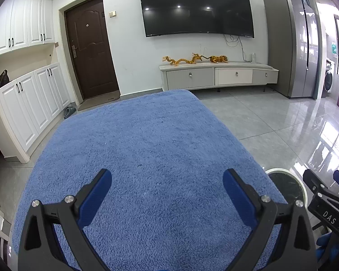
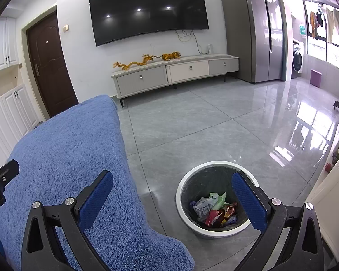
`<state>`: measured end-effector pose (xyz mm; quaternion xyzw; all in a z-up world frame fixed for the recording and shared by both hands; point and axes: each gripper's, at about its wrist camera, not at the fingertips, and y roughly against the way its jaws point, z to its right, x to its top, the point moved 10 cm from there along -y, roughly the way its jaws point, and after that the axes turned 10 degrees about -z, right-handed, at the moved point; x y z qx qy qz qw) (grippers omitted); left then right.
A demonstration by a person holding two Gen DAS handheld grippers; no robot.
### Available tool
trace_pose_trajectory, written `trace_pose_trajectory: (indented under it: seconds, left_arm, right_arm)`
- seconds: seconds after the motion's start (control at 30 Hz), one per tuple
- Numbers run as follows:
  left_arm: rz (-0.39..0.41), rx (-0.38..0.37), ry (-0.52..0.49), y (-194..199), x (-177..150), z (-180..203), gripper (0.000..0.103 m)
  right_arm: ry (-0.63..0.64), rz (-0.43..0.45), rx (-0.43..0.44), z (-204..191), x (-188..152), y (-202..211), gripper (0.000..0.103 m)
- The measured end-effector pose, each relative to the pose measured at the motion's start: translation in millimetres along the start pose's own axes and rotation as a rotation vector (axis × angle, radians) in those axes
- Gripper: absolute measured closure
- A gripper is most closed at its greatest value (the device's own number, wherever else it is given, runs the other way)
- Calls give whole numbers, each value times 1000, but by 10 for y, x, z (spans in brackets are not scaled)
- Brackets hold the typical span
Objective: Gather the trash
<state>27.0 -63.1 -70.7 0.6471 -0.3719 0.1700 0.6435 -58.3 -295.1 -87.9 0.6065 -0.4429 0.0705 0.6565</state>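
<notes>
A round white-rimmed trash bin [image 2: 180,194] with a dark liner stands on the grey floor to the right of the blue fuzzy cloth surface [image 2: 63,158]. Several crumpled wrappers [image 2: 214,210] lie inside it. My right gripper [image 2: 173,194] is open and empty, hovering above the bin's left side and the cloth's edge. My left gripper [image 1: 167,188] is open and empty above the blue cloth [image 1: 147,146]. The bin's rim [image 1: 280,171] shows at the right in the left wrist view, beside the right gripper's body [image 1: 327,205]. No trash shows on the cloth.
A TV stand [image 2: 176,72] with gold figurines and a wall TV [image 2: 147,9] stand across the tiled floor [image 2: 214,124]. A grey fridge [image 2: 253,31] is at the back right. White cabinets [image 1: 22,103] and a brown door [image 1: 90,49] are at the left.
</notes>
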Motion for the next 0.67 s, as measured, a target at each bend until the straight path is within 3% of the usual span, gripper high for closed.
trace_pose_trajectory:
  seconds: [0.67]
  left_arm:
    - [-16, -12, -11, -43, -22, 22, 4]
  right_arm:
    - [-7, -4, -3, 7, -29, -12, 0]
